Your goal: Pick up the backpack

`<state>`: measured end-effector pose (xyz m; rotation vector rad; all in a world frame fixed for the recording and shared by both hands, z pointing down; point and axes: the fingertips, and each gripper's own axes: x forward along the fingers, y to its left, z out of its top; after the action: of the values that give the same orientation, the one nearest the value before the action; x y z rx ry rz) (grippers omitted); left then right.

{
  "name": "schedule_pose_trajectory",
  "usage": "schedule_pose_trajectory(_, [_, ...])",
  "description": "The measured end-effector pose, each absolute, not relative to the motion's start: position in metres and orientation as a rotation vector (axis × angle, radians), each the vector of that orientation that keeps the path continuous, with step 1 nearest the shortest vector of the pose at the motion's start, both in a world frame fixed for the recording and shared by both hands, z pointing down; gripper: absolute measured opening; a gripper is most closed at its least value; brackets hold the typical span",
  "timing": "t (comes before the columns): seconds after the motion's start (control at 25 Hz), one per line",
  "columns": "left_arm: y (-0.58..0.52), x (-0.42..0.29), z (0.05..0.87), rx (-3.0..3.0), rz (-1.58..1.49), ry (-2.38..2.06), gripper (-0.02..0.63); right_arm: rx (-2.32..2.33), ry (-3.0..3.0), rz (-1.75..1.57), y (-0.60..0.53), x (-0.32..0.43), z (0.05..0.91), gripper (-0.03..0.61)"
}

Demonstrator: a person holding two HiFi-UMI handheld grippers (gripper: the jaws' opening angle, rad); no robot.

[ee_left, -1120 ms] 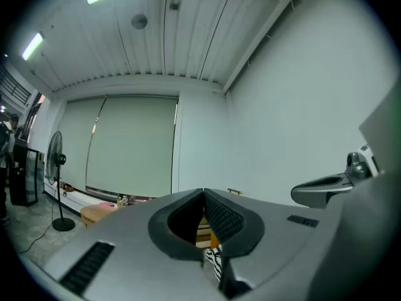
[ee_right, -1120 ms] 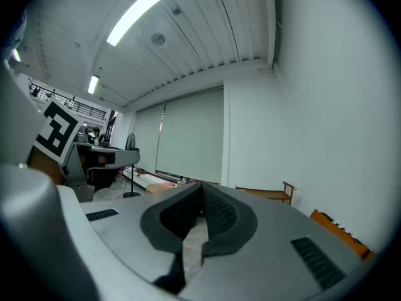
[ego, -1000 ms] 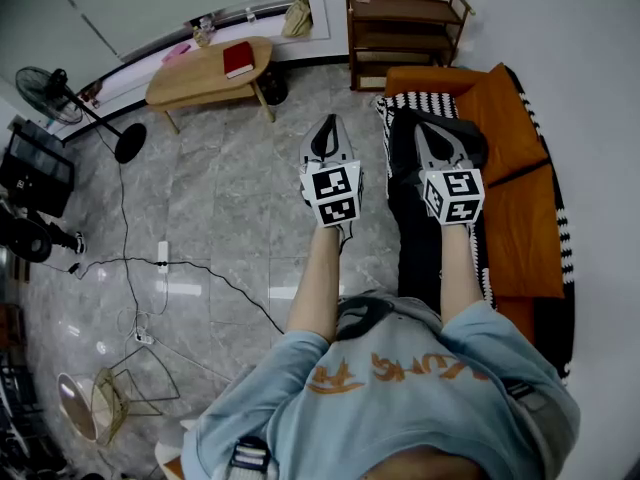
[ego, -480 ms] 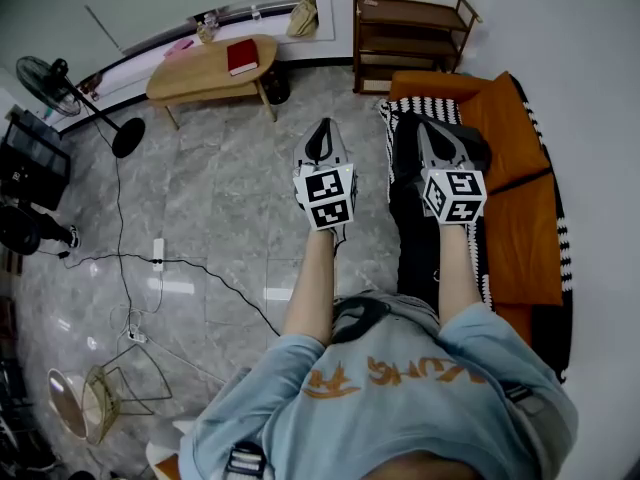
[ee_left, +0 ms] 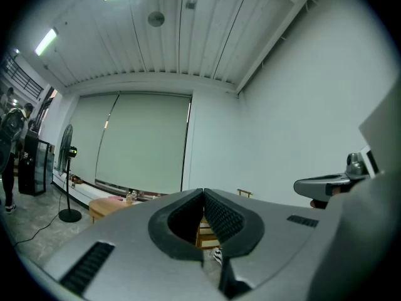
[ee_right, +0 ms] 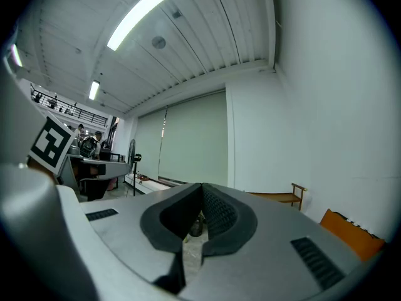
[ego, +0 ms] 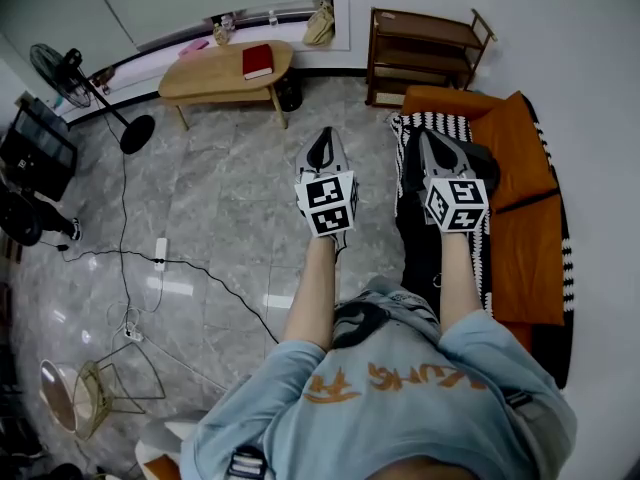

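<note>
The backpack (ego: 418,246) is lying as a dark, long shape on a black-and-white striped blanket (ego: 436,123), along the left edge of an orange sofa (ego: 520,218). In the head view, part of it is lying hidden under the person's right forearm.

The right gripper (ego: 426,140) is showing over the backpack's far end in the head view and pointing out level toward the wall. Its jaws are pressing together at the tips with nothing between them. Its own view is showing only the room ahead, not the backpack.

The left gripper (ego: 322,136) is hanging beside it over the bare tiled floor (ego: 230,198), left of the sofa and well apart from the backpack. Its jaws are likewise meeting at the tips and holding nothing.

The person is wearing a light blue shirt (ego: 400,398) and stretching both arms forward side by side.

Beyond the sofa, a wooden shelf (ego: 420,43) is standing against the wall. Left of it, a low wooden table (ego: 215,76) is carrying a red book (ego: 258,60). A standing fan (ego: 70,73) is sitting farther left, and a dark cable (ego: 200,268) is trailing across the floor.
</note>
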<state>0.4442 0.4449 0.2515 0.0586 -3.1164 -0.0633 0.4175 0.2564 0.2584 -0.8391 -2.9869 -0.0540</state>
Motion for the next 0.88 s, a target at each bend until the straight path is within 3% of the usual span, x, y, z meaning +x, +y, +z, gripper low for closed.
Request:
schedule_pose_trajectory(0.48, [0.448, 0.397, 0.267, 0.049, -0.076, -3.106, 0.020, -0.889, -2.979, -0.043, 0.258, 0.373, 0.274, -0.005])
schedule_pose_trajectory(0.88, [0.442, 0.266, 0.291, 0.020, 0.016, -3.059, 0.020, -0.818, -2.958, 0.092, 0.239, 0.226, 0.308, -0.005])
